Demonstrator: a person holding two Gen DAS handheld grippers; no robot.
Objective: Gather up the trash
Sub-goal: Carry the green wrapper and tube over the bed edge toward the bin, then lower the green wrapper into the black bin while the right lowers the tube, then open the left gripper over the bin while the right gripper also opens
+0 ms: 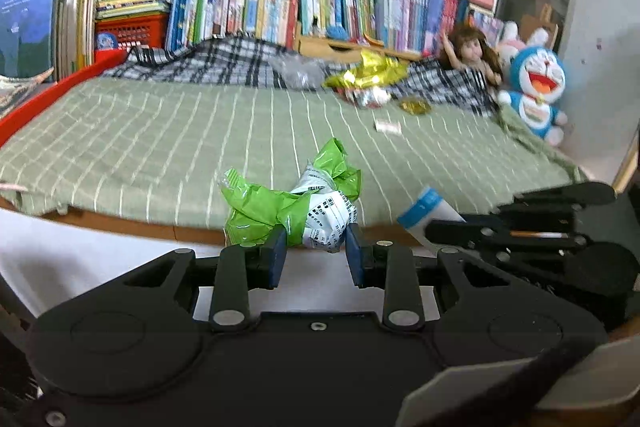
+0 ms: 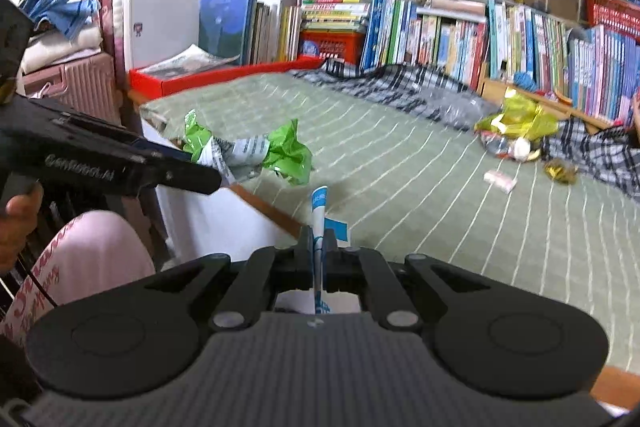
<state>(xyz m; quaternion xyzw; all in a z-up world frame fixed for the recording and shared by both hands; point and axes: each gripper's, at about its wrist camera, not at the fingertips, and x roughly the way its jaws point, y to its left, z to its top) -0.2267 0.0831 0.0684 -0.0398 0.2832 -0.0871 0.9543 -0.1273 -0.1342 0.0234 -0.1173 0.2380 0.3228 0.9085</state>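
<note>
Both hands are already loaded, so the step in hand looks like carrying the catch off the bed (image 1: 160, 131) to wherever rubbish goes; no bin shows in either view. To do it well, keep both grips firm and level, since crumpled film springs back and a thin sachet can slide out.

The left gripper (image 1: 316, 247) is clamped on a green wrapper (image 1: 280, 203), its pads part-closed around the wad just over the bed's near edge. The right gripper (image 2: 318, 247) is pressed together on a blue and white sachet (image 2: 319, 215), also above that near edge.

The wrapper is glossy, crushed, green outside with white printed panels. More litter lies farther up the bed: a gold wrapper (image 1: 368, 71), a small white packet (image 1: 388, 126).
</note>
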